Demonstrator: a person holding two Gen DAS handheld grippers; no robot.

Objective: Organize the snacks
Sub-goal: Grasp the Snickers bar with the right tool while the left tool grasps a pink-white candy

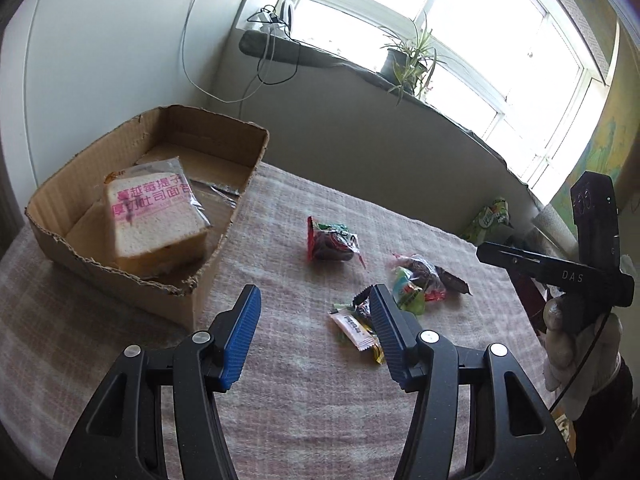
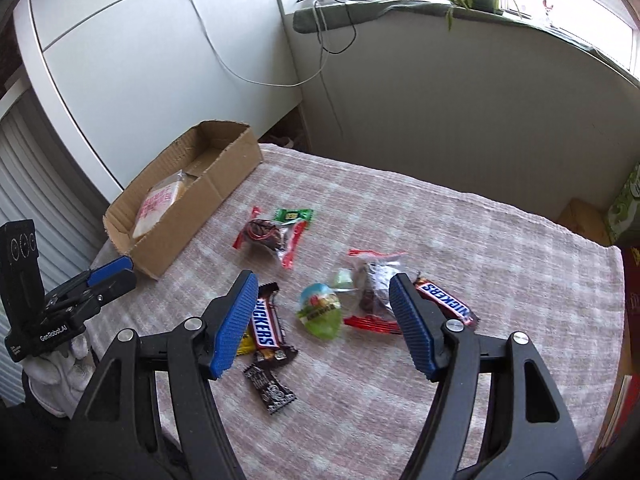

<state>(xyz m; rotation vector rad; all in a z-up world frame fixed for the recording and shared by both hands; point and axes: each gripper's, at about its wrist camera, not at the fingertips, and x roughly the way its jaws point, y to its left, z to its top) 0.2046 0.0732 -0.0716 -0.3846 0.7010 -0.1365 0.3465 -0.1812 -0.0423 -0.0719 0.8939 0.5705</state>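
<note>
- Bright windows and a potted plant [image 1: 408,60] backed a desk [image 1: 304,400] under a pinkish checked cloth.
- Left wrist view: the left gripper [image 1: 314,312] hovered released above the cloth, nothing between its blue pads. A cardboard box [image 1: 132,280] at left held a wrapped bread slice [image 1: 154,216]. Loose snacks [image 1: 334,240] lay to the right.
- Right wrist view: the right gripper [image 2: 322,300] was released, held over a green jelly cup [image 2: 320,312], not touching it. Two Snickers bars [image 2: 264,324] lay beside it.
</note>
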